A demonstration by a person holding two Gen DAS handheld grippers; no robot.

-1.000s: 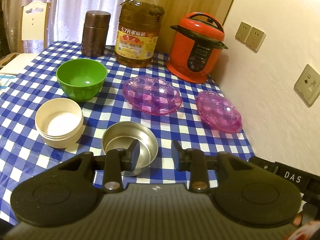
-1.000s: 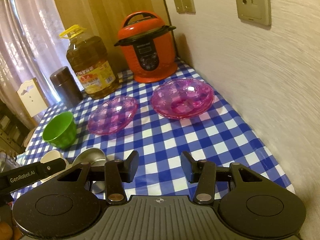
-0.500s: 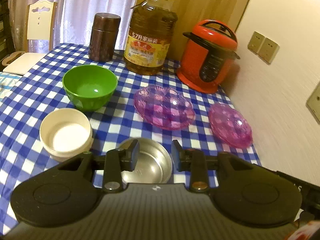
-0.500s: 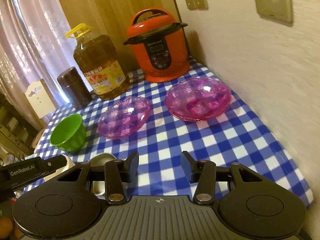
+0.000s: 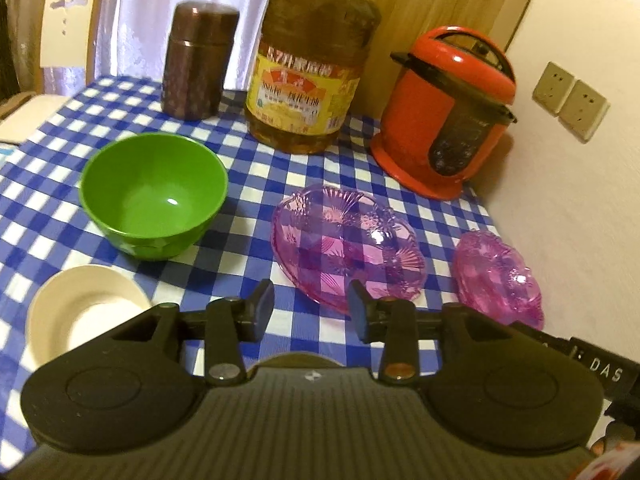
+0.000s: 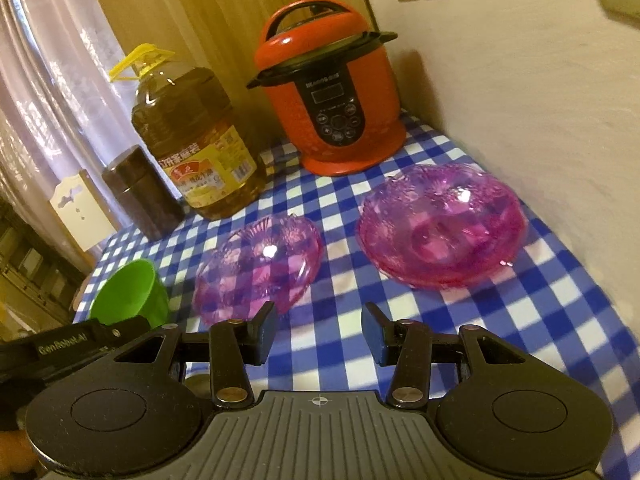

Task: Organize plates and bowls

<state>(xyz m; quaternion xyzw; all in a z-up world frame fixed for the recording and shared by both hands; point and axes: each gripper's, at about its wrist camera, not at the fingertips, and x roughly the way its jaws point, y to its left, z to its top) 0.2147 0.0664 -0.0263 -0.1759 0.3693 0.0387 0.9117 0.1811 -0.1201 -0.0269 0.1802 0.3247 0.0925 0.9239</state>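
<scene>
bowl (image 5: 154,196) left of plate (image 5: 346,246), oil bottle (image 5: 310,64) behind both

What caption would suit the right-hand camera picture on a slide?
Open right gripper hovering over a checked tablecloth, facing two pink glass dishes, a red cooker behind.

Glossy green plastic bowl (image 5: 154,196); translucent pink pressed-pattern plates (image 5: 346,246); checked tablecloth (image 5: 248,184); glossy red cooker (image 6: 334,104); matt cream bowl (image 5: 80,308).
</scene>
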